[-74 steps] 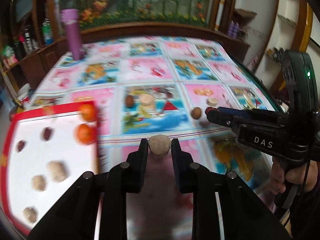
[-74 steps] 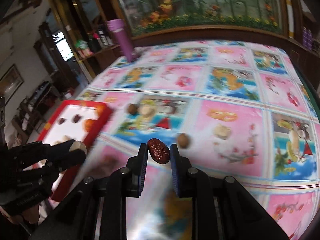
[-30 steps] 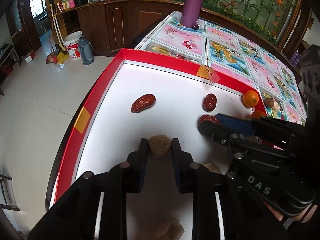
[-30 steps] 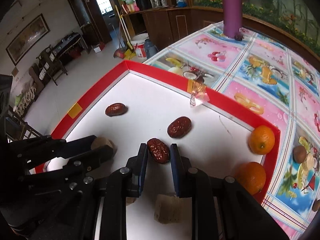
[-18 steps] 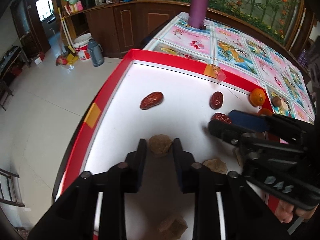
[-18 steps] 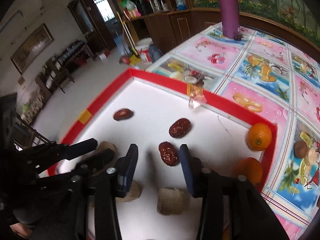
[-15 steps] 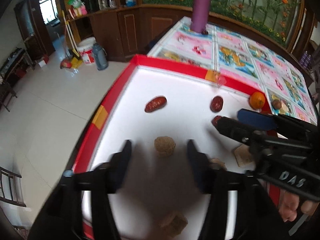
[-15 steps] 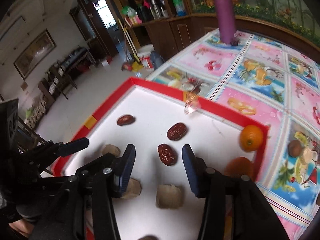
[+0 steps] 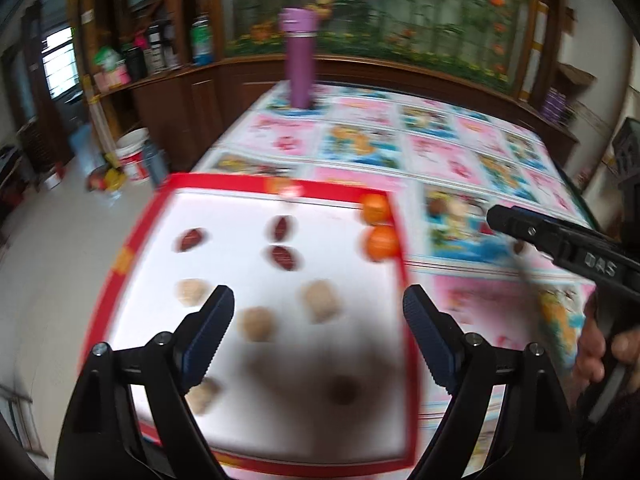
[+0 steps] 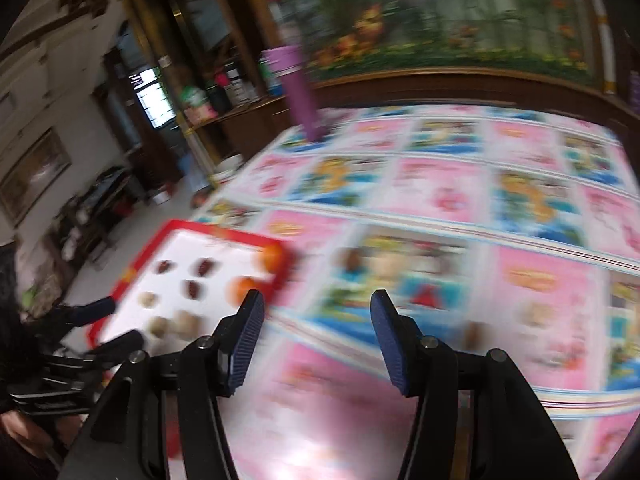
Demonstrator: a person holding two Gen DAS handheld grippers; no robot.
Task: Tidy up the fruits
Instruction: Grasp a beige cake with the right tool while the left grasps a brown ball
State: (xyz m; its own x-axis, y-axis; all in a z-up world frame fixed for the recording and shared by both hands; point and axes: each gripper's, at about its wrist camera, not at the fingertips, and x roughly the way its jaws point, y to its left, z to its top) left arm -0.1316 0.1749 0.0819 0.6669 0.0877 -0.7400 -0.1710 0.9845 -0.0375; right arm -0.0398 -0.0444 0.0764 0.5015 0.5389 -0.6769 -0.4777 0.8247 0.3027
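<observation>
The fruits sit sorted on a white tray with a red rim (image 9: 256, 179): three dark red dates (image 9: 283, 257) toward the far left, five pale tan lumps (image 9: 256, 323) nearer me, two oranges (image 9: 379, 242) against the far right edge, and one small dark piece (image 9: 343, 389) in shadow close by. More fruit waits loose on the patterned tablecloth (image 10: 532, 280): a brown round one (image 10: 351, 258) beyond the tray, and two blurred ones, pale (image 10: 538, 315) and brown (image 10: 473, 334), farther right.

My left gripper (image 9: 318, 330) hovers above the tray's near half, fingers spread wide and empty, the tan lumps below and between them. My right gripper (image 10: 316, 340) is also spread wide and empty, over the cloth to the right of the tray, with the loose pieces ahead and to its right.

Both views are smeared with motion blur. I judge that the risk is speed: a fast reach could clip a small round fruit and send it rolling across the slick cloth, or my left fingers could knock the arranged rows out of order. My two grippers are also close together near the tray's right edge and could collide.
</observation>
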